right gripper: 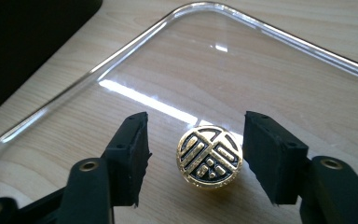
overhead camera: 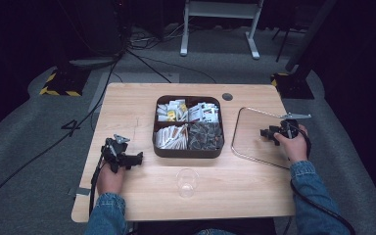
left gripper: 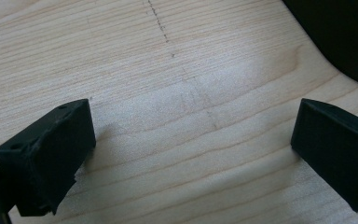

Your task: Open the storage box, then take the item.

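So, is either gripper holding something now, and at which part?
Nothing is held. The right gripper has open jaws around the round gold-and-black knob, not touching it; the left gripper is open.

High view: I see the bench (overhead camera: 142,105) evenly lit from above, surroundings nearly black, picture soft and low-res. Left gripper view: I get sharp wood grain mid-frame, a soft shadow beside the near jaw, jaw edges slightly blurred. Right gripper view: I see white glare streaks on the clear tray (right gripper: 261,60) and its rim, gold coin (right gripper: 209,157) crisp with bright highlights, far background defocused.
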Demonstrator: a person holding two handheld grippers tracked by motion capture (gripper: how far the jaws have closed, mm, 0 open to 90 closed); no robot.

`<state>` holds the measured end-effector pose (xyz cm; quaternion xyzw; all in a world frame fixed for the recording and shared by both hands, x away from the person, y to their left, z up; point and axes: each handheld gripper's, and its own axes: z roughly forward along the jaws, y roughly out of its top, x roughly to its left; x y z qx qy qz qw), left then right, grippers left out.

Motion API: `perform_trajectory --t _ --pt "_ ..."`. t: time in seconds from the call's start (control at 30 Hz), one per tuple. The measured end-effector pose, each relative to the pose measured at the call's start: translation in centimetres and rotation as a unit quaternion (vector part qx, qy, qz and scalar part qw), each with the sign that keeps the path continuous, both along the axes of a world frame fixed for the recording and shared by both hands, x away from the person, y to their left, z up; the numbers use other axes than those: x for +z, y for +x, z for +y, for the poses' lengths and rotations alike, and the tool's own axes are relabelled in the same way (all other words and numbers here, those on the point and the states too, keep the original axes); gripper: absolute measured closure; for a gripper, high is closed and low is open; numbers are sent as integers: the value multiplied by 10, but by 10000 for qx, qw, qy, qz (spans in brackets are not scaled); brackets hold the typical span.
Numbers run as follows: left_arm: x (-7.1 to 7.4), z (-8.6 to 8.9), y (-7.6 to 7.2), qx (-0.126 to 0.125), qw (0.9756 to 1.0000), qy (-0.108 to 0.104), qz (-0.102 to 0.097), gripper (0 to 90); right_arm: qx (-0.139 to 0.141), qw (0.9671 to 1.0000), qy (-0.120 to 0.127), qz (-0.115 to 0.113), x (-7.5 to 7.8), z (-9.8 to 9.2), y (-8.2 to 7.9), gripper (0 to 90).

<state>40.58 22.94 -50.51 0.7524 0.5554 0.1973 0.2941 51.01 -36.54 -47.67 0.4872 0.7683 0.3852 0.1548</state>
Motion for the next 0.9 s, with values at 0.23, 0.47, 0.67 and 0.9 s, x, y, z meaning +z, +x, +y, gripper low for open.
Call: perform_trajectory --t 0.23,0.47,0.67,0.9 --pt "0 0 0 -11 10000 13 -2 1 -66 9995 264 -174 14 -1 -4 386" --pt "0 0 1 -28 10000 32 -10 1 -30 9986 406 -346 28 0 -11 382" --pt "0 -1 2 -10 10000 21 -14 0 25 9976 516 -452 40 4 -17 378" --pt "0 -1 2 -19 10000 26 -23 1 106 9954 699 -641 53 14 -22 378"
